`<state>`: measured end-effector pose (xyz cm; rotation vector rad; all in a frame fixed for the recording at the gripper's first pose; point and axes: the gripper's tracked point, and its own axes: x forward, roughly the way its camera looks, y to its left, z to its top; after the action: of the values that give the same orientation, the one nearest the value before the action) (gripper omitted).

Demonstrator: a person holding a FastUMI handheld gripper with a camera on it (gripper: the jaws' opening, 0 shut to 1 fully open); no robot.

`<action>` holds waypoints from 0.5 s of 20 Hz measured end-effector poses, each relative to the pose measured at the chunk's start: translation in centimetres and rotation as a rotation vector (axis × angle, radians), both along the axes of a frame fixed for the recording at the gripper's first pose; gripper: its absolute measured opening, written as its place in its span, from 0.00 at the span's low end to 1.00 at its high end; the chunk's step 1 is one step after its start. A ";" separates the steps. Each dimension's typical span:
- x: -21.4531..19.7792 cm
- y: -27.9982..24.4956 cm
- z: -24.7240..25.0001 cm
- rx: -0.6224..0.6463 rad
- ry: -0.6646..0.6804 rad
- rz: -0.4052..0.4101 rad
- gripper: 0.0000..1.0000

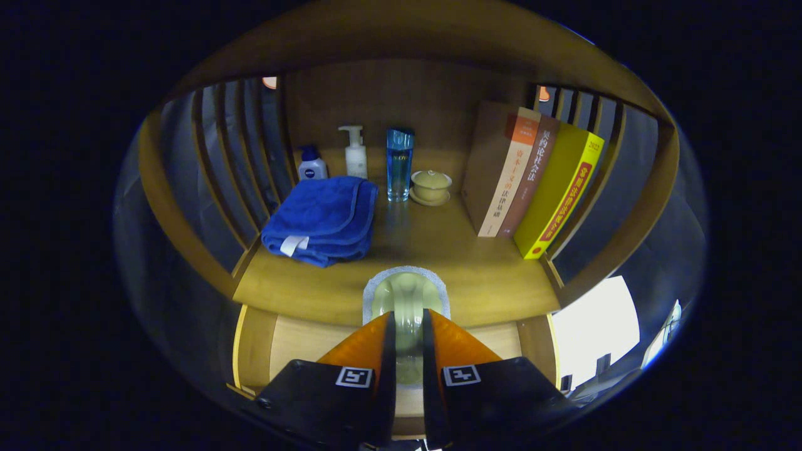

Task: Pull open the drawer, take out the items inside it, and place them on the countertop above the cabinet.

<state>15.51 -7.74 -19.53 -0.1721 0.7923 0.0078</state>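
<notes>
Cup (pixel 406 300), pale green and glazed-looking, sits clamped between the fingers of the tool (pixel 408 329), held over the front edge of the bench (pixel 489 282) above the open drawer (pixel 294 341). It looks light, rigid, slippery and breakable; the wall near the rim seems the right hold. On the bench: one towel (pixel 322 219), three bottles (pixel 355 152), one lidded bowl (pixel 431 186), three books (pixel 532 181).

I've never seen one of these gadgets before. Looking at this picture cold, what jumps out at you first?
The gripper comes first: its two fingers close on a clear glass cup, held over the front edge of the wooden countertop. Next is the bright blue folded towel, lying beyond the fingers and off to one side. Across from it, a yellow book leans beside two other books.
</notes>
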 end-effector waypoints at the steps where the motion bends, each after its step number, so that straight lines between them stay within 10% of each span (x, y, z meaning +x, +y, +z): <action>1: 1.2 -0.3 0.0 -0.011 0.000 -0.002 0.28; 10: 7.8 -0.9 -5.6 -0.065 0.038 -0.014 0.27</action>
<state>23.30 -8.64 -25.17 -0.2289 0.8317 -0.0282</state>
